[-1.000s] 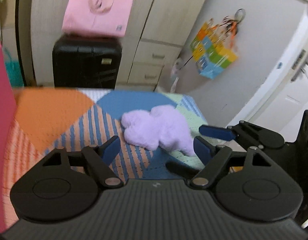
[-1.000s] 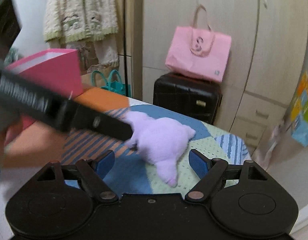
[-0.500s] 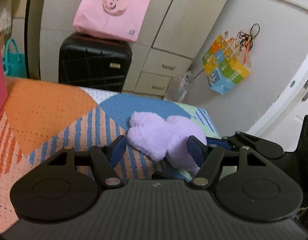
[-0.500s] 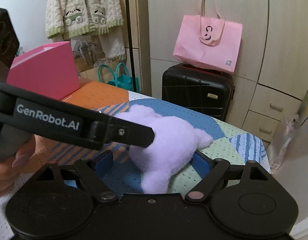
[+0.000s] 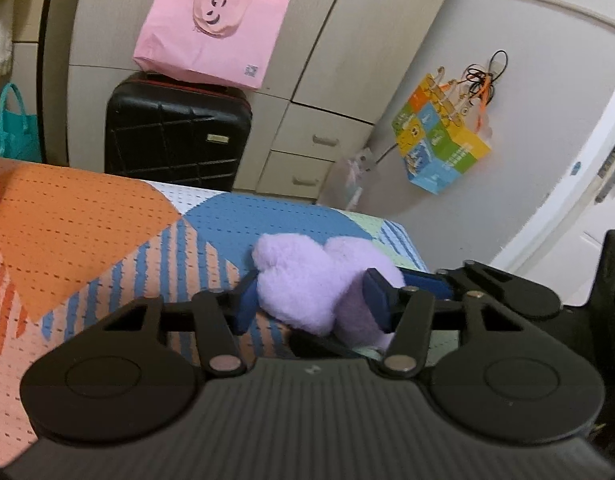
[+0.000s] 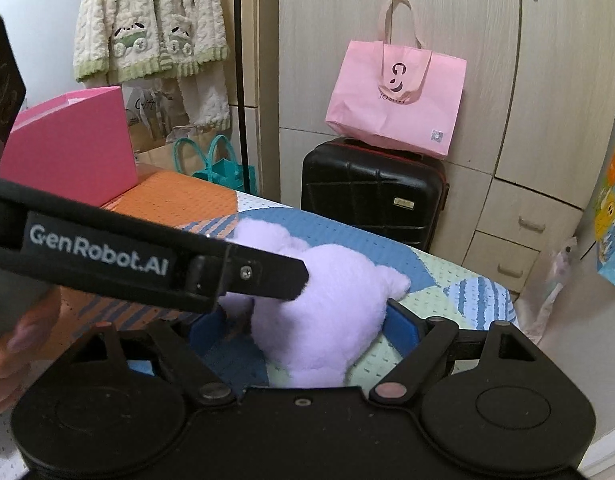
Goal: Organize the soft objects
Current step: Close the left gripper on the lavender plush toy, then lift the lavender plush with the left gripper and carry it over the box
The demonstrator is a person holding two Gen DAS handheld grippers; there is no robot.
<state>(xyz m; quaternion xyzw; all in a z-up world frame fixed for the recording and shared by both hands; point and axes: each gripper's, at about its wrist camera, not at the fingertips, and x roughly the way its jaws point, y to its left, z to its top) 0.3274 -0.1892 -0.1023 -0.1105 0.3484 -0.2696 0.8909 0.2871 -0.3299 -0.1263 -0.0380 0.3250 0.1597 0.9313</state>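
Lying at six o'clock on patterned bedspread (image 5: pixel 87 220): lilac plush toy (image 5: pixel 307 292). Left gripper (image 5: pixel 311 300) just closing, blue pads pressed into its sides. Right gripper (image 6: pixel 303 330) wide, straddling toy, pads seemingly brushing fur.

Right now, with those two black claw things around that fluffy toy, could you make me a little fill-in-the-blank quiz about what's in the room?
1. The plush toy between the grippers is ____ in colour.
2. The pink tote bag rests on top of a black ____.
3. The mat under the toy has a large plain patch coloured ____.
4. Left of the toy in the right wrist view stands a pink ____.

Missing words: purple; suitcase; orange; box
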